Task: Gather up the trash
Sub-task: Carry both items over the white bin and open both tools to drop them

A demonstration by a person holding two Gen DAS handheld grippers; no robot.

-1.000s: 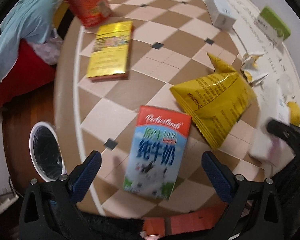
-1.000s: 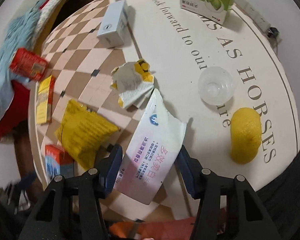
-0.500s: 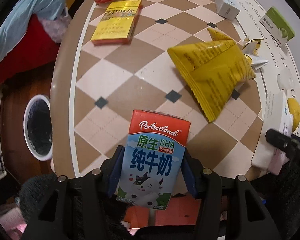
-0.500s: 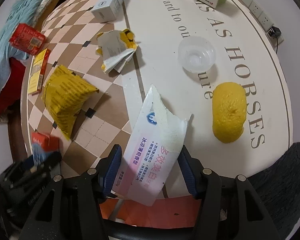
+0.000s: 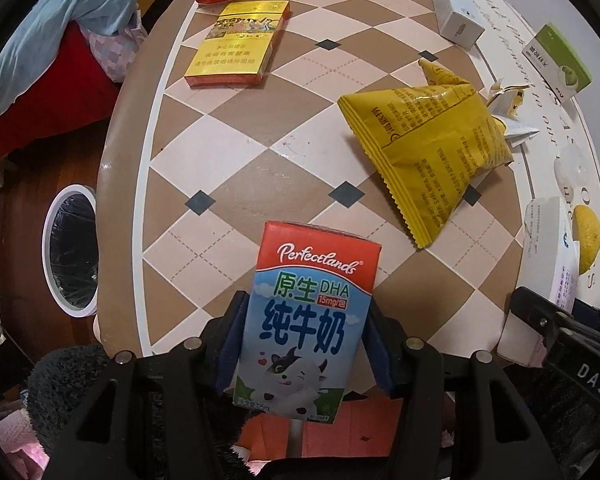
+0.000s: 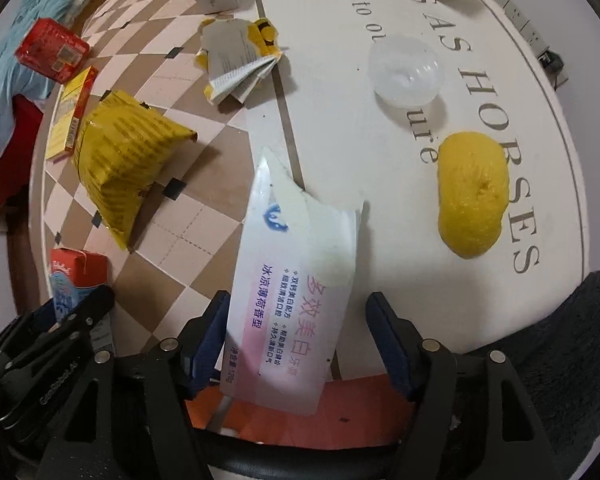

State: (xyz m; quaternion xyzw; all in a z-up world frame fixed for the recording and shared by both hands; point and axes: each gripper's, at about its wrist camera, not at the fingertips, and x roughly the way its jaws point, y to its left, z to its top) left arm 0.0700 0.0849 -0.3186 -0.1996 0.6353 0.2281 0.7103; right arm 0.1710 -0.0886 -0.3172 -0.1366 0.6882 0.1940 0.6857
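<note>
Clamping my left gripper (image 5: pixel 305 342) on the blue-red milk carton (image 5: pixel 306 320) — its base hidden; my right gripper (image 6: pixel 298 344) has just been opening, the white torn toothpaste box (image 6: pixel 296 292) between its jaws.

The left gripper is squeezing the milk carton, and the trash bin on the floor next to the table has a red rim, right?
Not quite. The trash bin has a white rim, not red, as the left wrist view shows. The rest holds: the left gripper is squeezing the milk carton, and the bin stands on the floor next to the table.
</note>
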